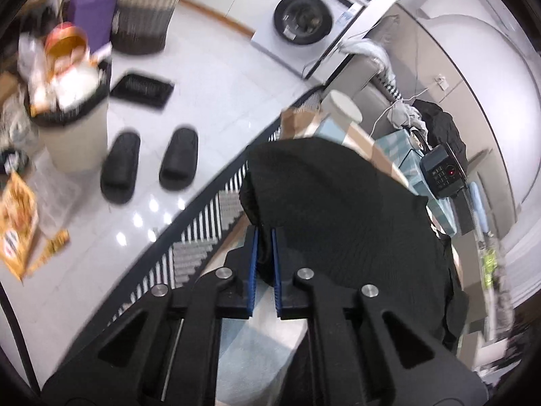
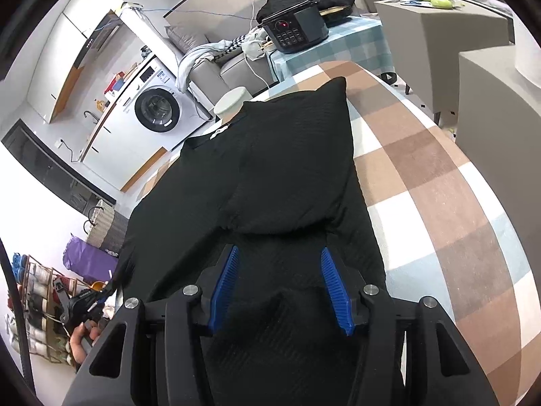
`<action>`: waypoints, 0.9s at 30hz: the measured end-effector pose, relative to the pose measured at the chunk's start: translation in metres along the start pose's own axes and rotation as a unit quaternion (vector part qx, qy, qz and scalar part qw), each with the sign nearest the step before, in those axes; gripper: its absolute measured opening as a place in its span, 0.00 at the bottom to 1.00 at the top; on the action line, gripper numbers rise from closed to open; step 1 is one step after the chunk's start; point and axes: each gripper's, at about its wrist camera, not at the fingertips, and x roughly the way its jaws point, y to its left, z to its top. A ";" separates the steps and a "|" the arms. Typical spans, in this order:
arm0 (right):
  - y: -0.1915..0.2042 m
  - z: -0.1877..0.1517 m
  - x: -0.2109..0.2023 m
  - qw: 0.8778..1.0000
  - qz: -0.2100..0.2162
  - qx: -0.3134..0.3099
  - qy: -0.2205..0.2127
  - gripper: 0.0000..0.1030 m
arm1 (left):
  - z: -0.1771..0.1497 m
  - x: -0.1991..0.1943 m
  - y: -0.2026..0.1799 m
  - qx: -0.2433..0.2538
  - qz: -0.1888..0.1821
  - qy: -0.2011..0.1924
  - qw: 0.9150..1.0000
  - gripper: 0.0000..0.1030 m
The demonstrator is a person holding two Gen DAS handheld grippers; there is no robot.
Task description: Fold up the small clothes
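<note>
A black knitted garment lies on the checked tablecloth, with one part folded over onto its body. My right gripper is open and hovers just above the near part of the garment, blue pads spread wide with cloth between them. My left gripper is shut on the edge of the black garment and holds it lifted near the table's edge. The left gripper also shows in the right wrist view at the lower left, beside a hand.
A black cooker stands on a second checked table at the back. A white round stool sits beyond the table. On the floor are black slippers, a full bin, a woven basket and a washing machine.
</note>
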 end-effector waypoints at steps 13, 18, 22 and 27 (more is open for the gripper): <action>-0.016 -0.017 -0.008 0.999 0.038 0.035 0.014 0.51 | -0.043 -0.016 -0.231 0.231 -0.170 0.074 0.955 0.28; -0.022 -0.021 -0.015 0.998 0.043 0.038 0.010 0.51 | -0.045 -0.016 -0.218 0.212 -0.132 0.073 0.966 0.54; -0.027 -0.023 -0.013 0.998 0.045 0.045 0.013 0.51 | -0.034 -0.015 -0.183 0.173 -0.109 0.071 0.976 0.54; -0.026 -0.024 -0.017 0.998 0.047 0.040 0.011 0.51 | -0.044 -0.029 -0.127 0.160 -0.090 0.060 0.981 0.54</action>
